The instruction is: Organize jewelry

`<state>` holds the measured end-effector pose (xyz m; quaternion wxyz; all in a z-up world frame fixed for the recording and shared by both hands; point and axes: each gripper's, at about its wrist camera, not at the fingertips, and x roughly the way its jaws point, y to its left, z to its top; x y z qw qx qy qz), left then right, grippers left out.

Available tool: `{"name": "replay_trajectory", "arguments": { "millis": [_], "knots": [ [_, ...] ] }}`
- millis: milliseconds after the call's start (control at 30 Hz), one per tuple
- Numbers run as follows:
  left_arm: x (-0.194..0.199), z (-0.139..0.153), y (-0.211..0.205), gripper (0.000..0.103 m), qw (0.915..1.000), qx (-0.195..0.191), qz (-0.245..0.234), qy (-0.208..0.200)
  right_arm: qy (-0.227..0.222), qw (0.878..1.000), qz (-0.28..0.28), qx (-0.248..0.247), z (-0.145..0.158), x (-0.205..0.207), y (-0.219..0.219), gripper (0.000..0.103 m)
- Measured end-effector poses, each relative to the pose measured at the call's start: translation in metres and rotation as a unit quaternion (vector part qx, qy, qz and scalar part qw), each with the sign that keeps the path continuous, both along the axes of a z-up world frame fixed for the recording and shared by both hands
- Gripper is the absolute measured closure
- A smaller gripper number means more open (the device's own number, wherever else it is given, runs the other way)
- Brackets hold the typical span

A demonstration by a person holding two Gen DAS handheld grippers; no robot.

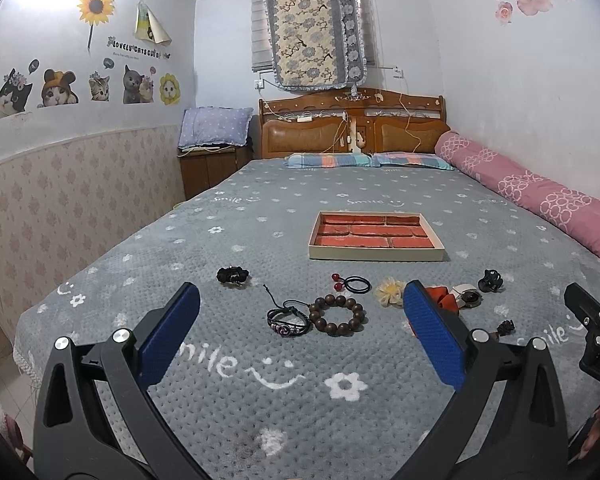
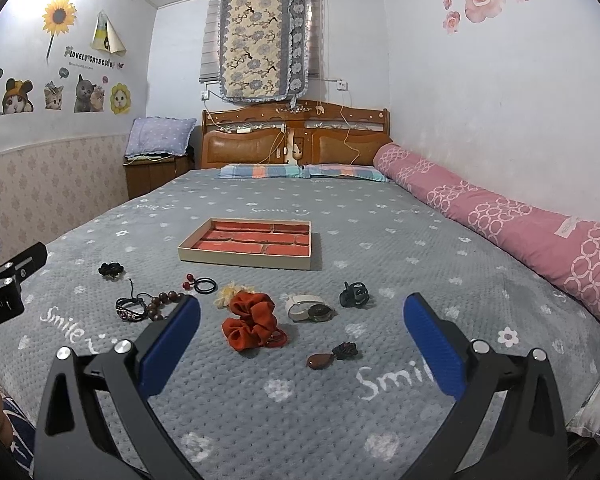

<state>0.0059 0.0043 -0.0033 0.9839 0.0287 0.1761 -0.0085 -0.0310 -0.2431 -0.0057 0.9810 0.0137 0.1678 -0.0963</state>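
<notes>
Currently both grippers, left (image 1: 301,326) and right (image 2: 302,330), gape wide, holding nothing. Brown wooden bead bracelet (image 1: 337,314) and orange fabric scrunchie (image 2: 251,320) lie near the shallow brick-lined tray (image 1: 377,253).

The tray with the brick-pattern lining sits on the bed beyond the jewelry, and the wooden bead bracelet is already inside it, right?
Not quite. The tray is on the bed beyond the jewelry, but it holds nothing; the wooden bead bracelet lies on the bedspread beside the black cord bracelet, as the left wrist view shows.

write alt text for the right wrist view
An open blue-padded right gripper hovers over a grey blanket strewn with an orange fabric scrunchie, a brown wooden bead bracelet and a black claw clip, before an empty brick-patterned tray.
</notes>
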Motion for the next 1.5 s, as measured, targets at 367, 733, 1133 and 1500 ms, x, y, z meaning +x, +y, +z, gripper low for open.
{"name": "replay_trajectory", "arguments": {
  "millis": [367,733,1133,1500],
  "knots": [
    [-0.001,0.002,0.001,0.005,1.0000,-0.002,0.001,-0.002,-0.001,1.000,-0.001,-0.002,-0.001,0.001,-0.001,0.004],
    [0.002,0.000,-0.001,0.005,1.0000,0.006,0.005,-0.004,0.009,1.000,-0.003,0.004,-0.005,0.007,-0.001,0.004],
    [0.038,-0.008,0.009,0.005,0.9998,-0.004,0.003,0.020,0.042,0.999,-0.008,0.017,-0.018,0.051,-0.021,0.004],
    [0.106,-0.023,0.023,0.005,0.9990,-0.008,0.012,0.043,0.079,0.996,-0.038,0.016,-0.041,0.117,-0.054,0.004]
  ]
}}
